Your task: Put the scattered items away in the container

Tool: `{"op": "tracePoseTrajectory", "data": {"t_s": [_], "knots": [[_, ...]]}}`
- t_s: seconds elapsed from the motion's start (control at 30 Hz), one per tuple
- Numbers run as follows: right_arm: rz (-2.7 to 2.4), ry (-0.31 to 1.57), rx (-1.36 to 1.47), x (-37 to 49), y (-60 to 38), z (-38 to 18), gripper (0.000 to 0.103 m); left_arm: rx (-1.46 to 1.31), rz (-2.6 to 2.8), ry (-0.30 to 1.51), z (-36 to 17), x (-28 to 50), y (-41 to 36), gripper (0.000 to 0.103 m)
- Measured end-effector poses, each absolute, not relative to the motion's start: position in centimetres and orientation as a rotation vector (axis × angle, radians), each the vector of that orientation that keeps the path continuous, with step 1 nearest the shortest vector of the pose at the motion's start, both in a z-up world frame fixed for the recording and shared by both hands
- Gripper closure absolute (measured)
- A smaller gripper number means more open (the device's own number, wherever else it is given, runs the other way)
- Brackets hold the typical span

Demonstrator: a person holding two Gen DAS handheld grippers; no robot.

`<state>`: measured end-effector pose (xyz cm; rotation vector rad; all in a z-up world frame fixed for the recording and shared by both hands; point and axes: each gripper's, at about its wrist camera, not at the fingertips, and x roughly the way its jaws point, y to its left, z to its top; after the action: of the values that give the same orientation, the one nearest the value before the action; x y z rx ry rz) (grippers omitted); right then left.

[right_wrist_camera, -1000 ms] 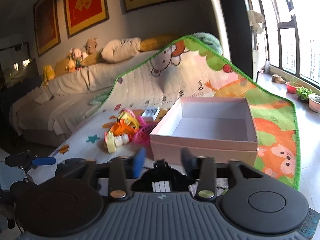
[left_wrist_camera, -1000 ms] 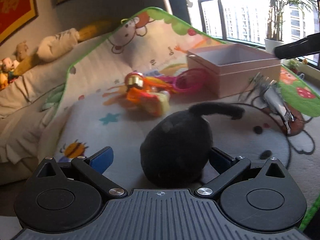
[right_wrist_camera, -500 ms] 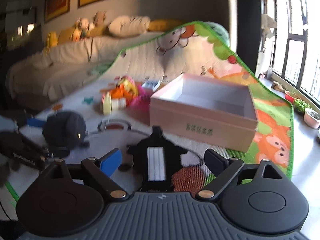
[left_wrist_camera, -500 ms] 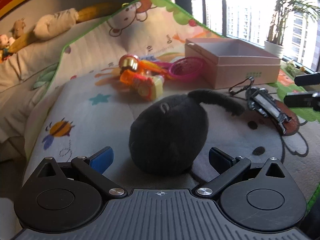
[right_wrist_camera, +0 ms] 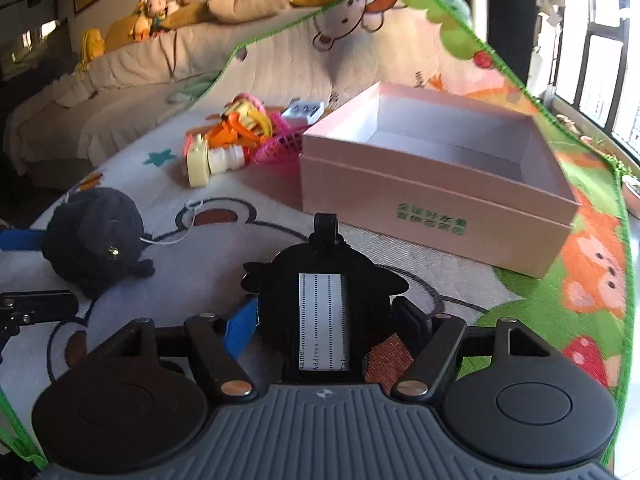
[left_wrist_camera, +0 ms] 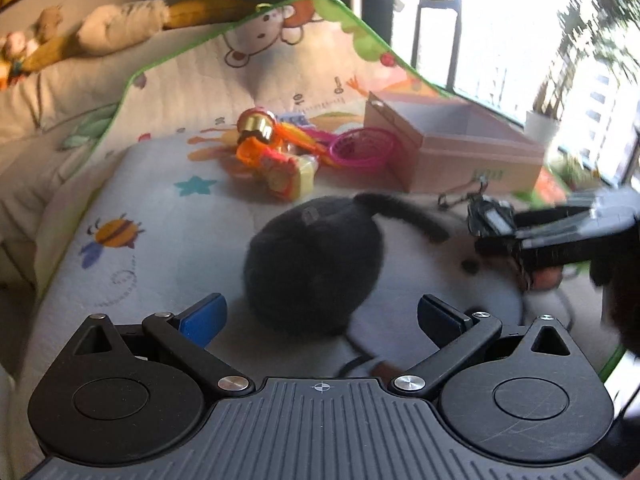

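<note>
The left gripper (left_wrist_camera: 318, 316) stands wide apart around the round black plush toy (left_wrist_camera: 312, 264) on the cartoon-printed play mat (right_wrist_camera: 400, 252). Further right, the right gripper (right_wrist_camera: 330, 326) is closing around the black luggage tag (right_wrist_camera: 324, 312), just before the empty pink cardboard box (right_wrist_camera: 432, 208).

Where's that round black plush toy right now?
In the left wrist view the black plush toy lies on the play mat, just ahead of the open left gripper, nearer than the pink box.
</note>
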<state>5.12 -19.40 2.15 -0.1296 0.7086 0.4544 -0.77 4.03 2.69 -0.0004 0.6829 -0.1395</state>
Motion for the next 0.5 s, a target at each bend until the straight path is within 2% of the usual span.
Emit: {"op": "tracePoseTrajectory", "data": {"t_s": [0.13, 0.47, 0.5], "knots": [[0.437, 0.660, -0.118, 3.0, -20.5, 3.4, 0.030, -0.081, -0.043, 0.677, 2.6, 0.5, 2.9, 0.000], [0.401, 0.587, -0.094, -1.4, -23.2, 5.3, 0.030, 0.026, 0.026, 0.624, 1.7, 2.9, 1.1, 0.000], [0.400, 0.587, -0.090, -1.7, -23.4, 5.3, 0.030, 0.039, 0.023, 0.617, 1.6, 2.8, 1.1, 0.003]]}}
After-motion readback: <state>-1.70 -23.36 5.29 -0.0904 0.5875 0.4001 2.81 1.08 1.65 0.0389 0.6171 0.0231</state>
